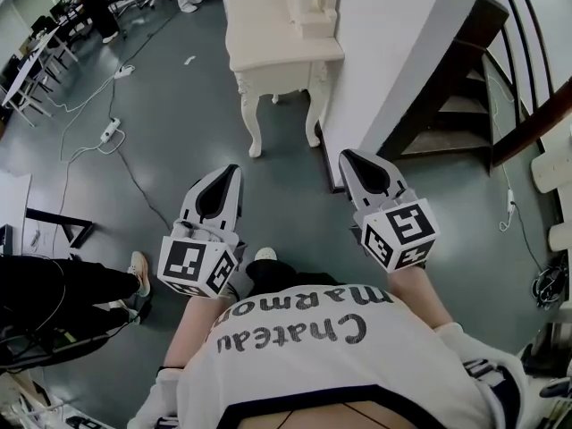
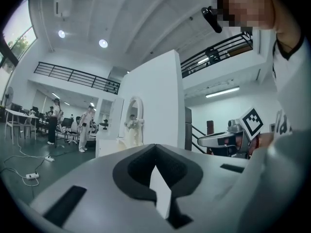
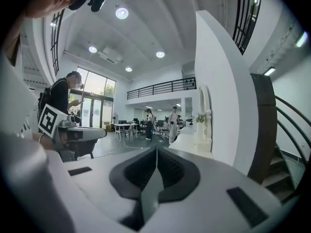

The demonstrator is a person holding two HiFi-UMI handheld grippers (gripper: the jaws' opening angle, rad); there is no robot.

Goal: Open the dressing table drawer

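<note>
The cream dressing table [image 1: 277,52] stands on carved legs against a white partition, well ahead of me; its drawer front is not clearly visible from above. Both grippers hang in the air short of it, apart from the table. My left gripper [image 1: 231,170] is shut with nothing in it, and my right gripper [image 1: 347,156] is likewise shut and empty. In the left gripper view the jaws [image 2: 155,147] point level toward the table and its oval mirror [image 2: 133,123]. The right gripper view shows its closed jaws [image 3: 156,149] and the table top [image 3: 192,137] at the right.
A white partition wall [image 1: 393,52] rises right of the table, with a dark wooden staircase [image 1: 456,96] behind it. Cables and a power strip [image 1: 109,130] lie on the grey floor at left. A person in dark trousers [image 1: 63,284] stands close at my left; others are farther back.
</note>
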